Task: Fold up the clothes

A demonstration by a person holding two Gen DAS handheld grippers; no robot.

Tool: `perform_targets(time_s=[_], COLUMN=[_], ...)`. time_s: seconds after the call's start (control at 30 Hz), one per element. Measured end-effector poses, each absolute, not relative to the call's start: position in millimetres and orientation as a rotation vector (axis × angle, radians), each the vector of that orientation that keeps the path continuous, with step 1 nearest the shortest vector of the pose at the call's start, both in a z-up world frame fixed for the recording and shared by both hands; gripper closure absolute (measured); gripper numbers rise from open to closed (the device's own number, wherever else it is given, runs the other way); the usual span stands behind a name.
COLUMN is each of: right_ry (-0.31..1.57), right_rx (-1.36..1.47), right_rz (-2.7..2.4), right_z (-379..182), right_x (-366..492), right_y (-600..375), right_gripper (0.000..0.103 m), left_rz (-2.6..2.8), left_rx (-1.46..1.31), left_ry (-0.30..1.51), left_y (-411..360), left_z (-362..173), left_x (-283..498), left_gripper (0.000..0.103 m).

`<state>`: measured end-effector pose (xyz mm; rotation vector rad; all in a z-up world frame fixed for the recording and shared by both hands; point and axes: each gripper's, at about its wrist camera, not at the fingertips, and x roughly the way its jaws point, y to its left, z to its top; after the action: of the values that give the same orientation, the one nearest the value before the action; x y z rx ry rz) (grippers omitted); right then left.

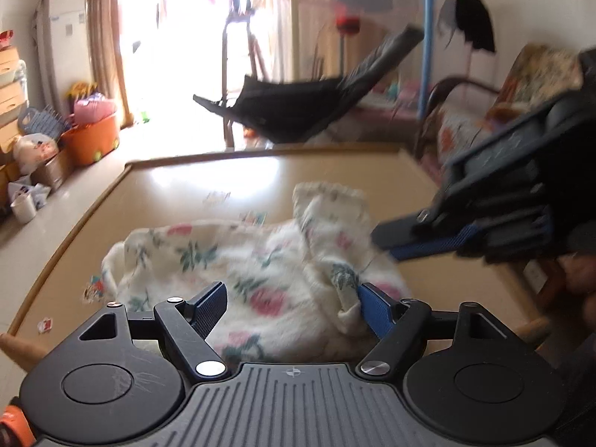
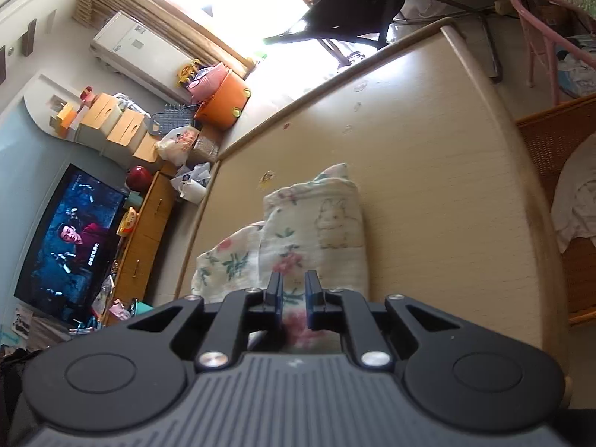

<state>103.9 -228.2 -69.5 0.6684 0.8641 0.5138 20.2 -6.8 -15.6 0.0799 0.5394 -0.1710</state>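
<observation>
Item: floral garment [image 1: 238,279], cream cloth with pink flowers and green leaves, lying bunched on the near half of the counter [image 1: 167,186]. In the right wrist view the garment [image 2: 298,231] shows one layer doubled over another, with a faint rabbit outline on the upper layer.

Left tongs [image 1: 294,300]: spread wide apart, low over the near edge of the cloth. A fold of fabric lies against the inner face of the right-hand finger [image 1: 376,313]; nothing is pinched between the two.

Right tongs [image 2: 294,294]: fingers close together with a narrow gap, cloth visible in and behind that gap. Whether they actually pinch the fabric cannot be told. From the left wrist view the right tongs [image 1: 395,240] hover at the right edge of the garment, blurred (in motion, by the look of it).

Progress, judged: early to middle. One fold seems made, since a layer lies doubled over; the pile is still lumpy, with uneven edges and a raised ridge at the far side. Left to do: flatten, square the edges, fold again to a compact shape.

Surroundings: small stickers on the counter, an orange tub [image 1: 91,139] on the floor at far left, a television [image 2: 70,238] playing.
</observation>
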Motion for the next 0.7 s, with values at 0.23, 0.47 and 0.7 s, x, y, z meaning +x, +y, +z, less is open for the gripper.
perform_targets(time_s=[0.23, 0.47, 0.7], right_ry=[0.882, 0.901, 0.903], right_rx=[0.695, 0.722, 0.699], right_rz=[0.487, 0.460, 0.454], right_z=[-81.9, -94.2, -91.7], right_x=[115.5, 127.1, 193.4], right_y=[-223.7, -219.2, -206.6], right_gripper=[0.091, 0.091, 0.091], left_rz=[-0.148, -0.143, -0.142], left_rx=[0.114, 0.129, 0.135], left_ry=[0.624, 0.675, 0.681], left_y=[-6.6, -4.2, -5.2], left_z=[-25.1, -32.4, -33.5], left_x=[27.9, 31.1, 35.5], left_gripper=[0.025, 0.024, 0.024])
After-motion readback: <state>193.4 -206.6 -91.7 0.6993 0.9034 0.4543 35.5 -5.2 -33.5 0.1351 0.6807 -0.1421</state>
